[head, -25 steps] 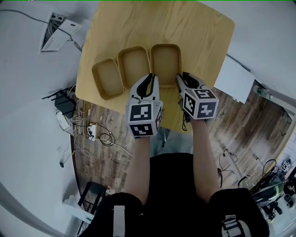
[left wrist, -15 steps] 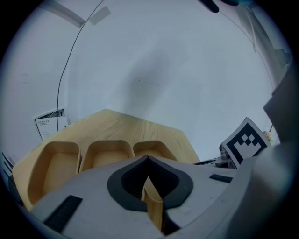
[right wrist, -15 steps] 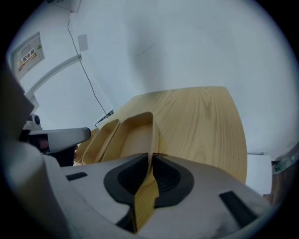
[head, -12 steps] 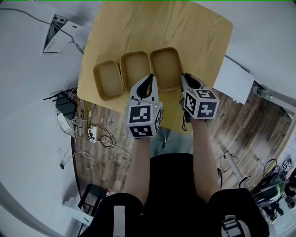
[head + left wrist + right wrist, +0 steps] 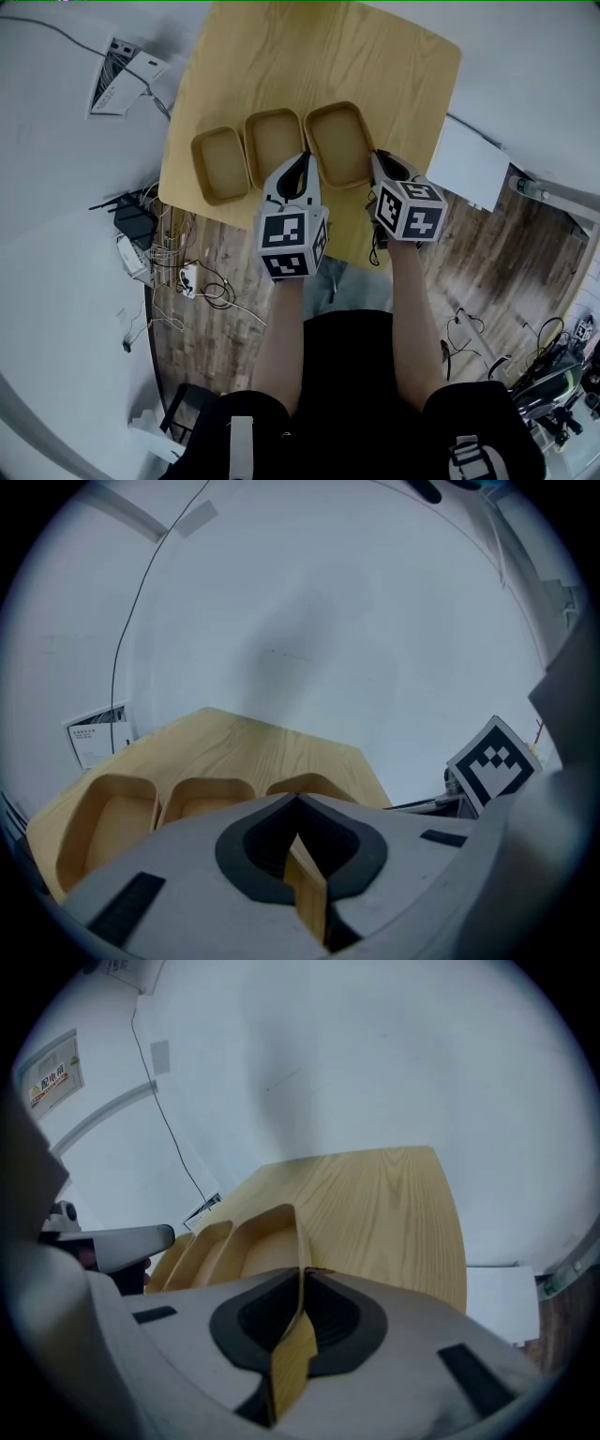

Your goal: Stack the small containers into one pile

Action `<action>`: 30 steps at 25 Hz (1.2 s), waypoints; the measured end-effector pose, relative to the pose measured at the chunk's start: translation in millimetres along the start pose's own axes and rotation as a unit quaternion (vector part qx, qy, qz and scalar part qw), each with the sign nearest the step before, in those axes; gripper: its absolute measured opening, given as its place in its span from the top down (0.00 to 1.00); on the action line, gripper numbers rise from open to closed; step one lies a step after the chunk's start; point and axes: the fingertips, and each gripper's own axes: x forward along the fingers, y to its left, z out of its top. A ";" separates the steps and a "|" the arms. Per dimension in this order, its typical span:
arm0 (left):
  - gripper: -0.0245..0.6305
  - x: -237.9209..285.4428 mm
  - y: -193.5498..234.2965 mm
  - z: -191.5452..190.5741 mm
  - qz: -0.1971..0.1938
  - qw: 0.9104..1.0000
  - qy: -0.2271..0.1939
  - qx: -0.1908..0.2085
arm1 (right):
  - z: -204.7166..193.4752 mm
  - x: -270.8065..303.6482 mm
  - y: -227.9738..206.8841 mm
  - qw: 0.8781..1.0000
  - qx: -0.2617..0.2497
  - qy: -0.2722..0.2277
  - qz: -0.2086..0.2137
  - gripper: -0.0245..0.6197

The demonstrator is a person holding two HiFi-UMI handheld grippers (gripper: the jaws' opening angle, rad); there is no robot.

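- Three small containers sit side by side in one row on the wooden table (image 5: 319,56), across the upper middle of the head view: the left container (image 5: 220,164), the middle container (image 5: 274,142) and the right container (image 5: 339,142).
- None of them is nested in another, so by my reading no part of the pile is built. All three look empty and upright.
- Two stacking moves are left, as far as the pictures show: one container into a second, then that pair joined with the third.
- The left gripper (image 5: 301,161) reaches the row at the seam between the middle and right containers. In the left gripper view its jaws are closed down to a sliver on a thin tan wall.
- That wall lines up with the right container (image 5: 309,785) ahead of it. I take it to be this container's near-left corner, but the middle one lies so close that I am not fully sure.
- The right gripper (image 5: 378,161) sits at the right edge of the same container. In the right gripper view its jaws pinch the right-hand side wall, which runs straight out from between them (image 5: 298,1241).
- Both claws thus appear clamped on one container, which I judge is about to be lifted first.
- A white sheet (image 5: 469,169) lies just off the table's right side.
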 end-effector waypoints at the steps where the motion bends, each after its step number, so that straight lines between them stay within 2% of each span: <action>1: 0.96 -1.2 -1.8 1.5 -0.002 1.000 -0.002 0.001 | 1.7 -2.9 -0.4 1.000 0.001 -0.004 -0.001 0.93; 11: 0.96 -21.4 -6.0 22.4 -0.011 0.999 -0.033 0.012 | 26.1 -27.3 12.5 0.999 0.001 -0.046 -0.003 0.93; 30: 0.96 -85.6 42.0 58.9 0.025 0.995 -0.092 0.010 | 62.9 -42.4 91.9 0.995 -0.023 -0.094 0.038 0.93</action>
